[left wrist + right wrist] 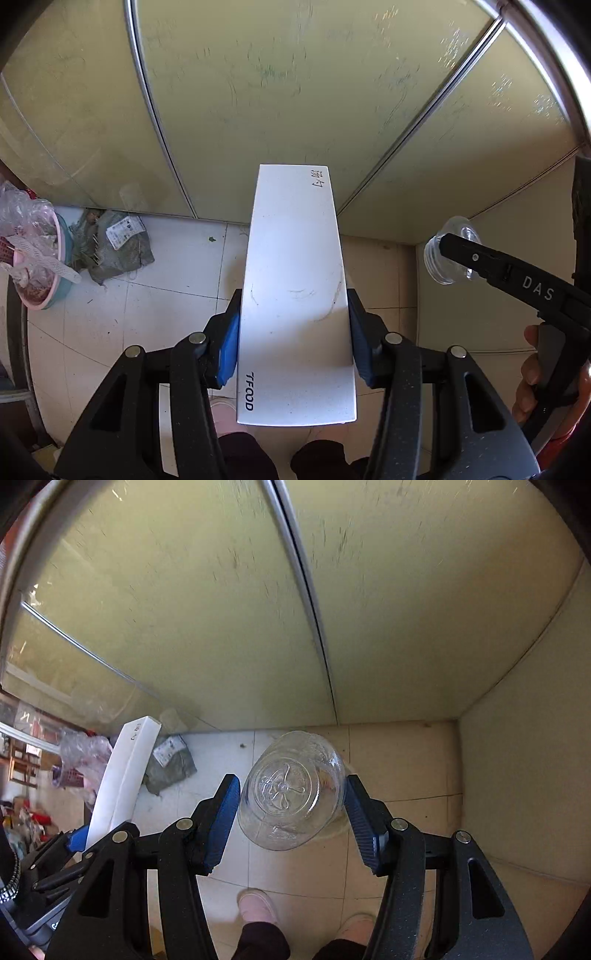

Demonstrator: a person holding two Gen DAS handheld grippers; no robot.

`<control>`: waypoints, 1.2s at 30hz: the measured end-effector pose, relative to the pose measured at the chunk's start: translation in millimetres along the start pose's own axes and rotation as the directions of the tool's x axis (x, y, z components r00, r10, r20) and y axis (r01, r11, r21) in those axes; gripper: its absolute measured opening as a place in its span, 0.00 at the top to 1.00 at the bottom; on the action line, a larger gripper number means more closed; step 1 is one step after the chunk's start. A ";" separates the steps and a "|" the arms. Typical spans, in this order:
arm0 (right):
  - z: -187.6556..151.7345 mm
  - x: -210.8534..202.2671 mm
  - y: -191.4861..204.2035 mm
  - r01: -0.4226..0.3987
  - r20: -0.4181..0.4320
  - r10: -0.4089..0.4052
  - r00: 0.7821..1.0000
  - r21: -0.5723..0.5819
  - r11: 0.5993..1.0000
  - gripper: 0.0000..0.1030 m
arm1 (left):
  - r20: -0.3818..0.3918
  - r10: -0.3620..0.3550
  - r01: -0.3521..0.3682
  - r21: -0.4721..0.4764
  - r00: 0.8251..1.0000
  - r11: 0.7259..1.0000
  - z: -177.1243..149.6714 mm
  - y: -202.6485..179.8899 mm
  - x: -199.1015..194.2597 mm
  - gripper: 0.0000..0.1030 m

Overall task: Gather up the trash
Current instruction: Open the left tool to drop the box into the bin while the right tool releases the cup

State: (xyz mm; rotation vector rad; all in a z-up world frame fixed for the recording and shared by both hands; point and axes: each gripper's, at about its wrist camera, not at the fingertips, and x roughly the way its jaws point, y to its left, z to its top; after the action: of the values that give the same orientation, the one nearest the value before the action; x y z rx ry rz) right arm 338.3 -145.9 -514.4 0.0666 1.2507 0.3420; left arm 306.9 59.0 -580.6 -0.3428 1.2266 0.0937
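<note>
My left gripper (293, 332) is shut on a long white cardboard box (295, 291) printed "TFOOD", held above the tiled floor and pointing at the glass door. The box also shows in the right wrist view (123, 775) at the left. My right gripper (291, 808) is shut on a clear empty plastic bottle (291, 790), its base facing the camera. In the left wrist view the bottle (445, 254) and the right gripper's finger (480, 258) show at the right.
A pink and teal basin (55, 258) full of plastic bags and scraps stands on the floor at the left. A crumpled grey bag with a label (118, 243) lies by the frosted sliding doors (258, 92). My feet (258, 904) are below.
</note>
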 end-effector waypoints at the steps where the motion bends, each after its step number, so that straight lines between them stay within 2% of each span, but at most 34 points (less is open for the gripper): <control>1: -1.0 5.1 -0.5 -0.003 -0.012 0.003 1.000 0.002 1.000 0.47 | -0.002 0.000 0.000 0.003 1.000 1.000 -1.6 -0.1 4.8 0.51; 7: -3.3 12.8 -12.7 -0.016 -0.023 0.016 1.000 0.002 1.000 0.42 | -0.025 -0.018 0.019 0.024 1.000 1.000 -5.8 -11.9 29.5 0.51; 15: 3.2 3.6 -30.7 0.008 -0.009 -0.008 1.000 0.020 1.000 0.42 | -0.091 -0.088 0.094 0.061 0.992 0.994 -6.8 -49.7 59.4 0.50; 17: 4.9 0.0 -32.7 0.009 -0.001 -0.009 1.000 0.030 1.000 0.42 | -0.123 -0.069 0.078 0.070 0.990 0.995 -6.0 -58.2 70.5 0.39; 21: 7.4 -2.0 -39.8 0.013 0.011 -0.013 1.000 0.038 0.999 0.42 | -0.137 -0.037 0.043 0.047 0.990 0.998 -4.8 -60.9 79.1 0.38; 25: 5.8 -15.5 -39.4 0.018 0.025 -0.019 1.000 0.033 0.999 0.42 | -0.108 -0.042 0.045 0.026 0.993 0.999 -1.3 -60.4 57.3 0.38; 30: 7.5 -44.4 -32.0 0.019 0.038 -0.020 0.999 0.033 0.999 0.42 | -0.064 -0.027 0.030 0.054 0.998 0.998 6.3 -59.5 18.3 0.38; 36: 17.9 -106.8 -10.2 0.022 0.081 -0.024 0.996 0.029 0.999 0.42 | 0.008 -0.038 0.037 0.084 0.999 0.996 30.2 -63.4 -70.7 0.38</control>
State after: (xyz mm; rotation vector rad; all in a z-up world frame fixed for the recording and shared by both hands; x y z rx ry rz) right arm 328.4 -184.1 -413.1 0.0892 1.1754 0.2989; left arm 326.2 16.4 -492.6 -0.2916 1.2104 0.0115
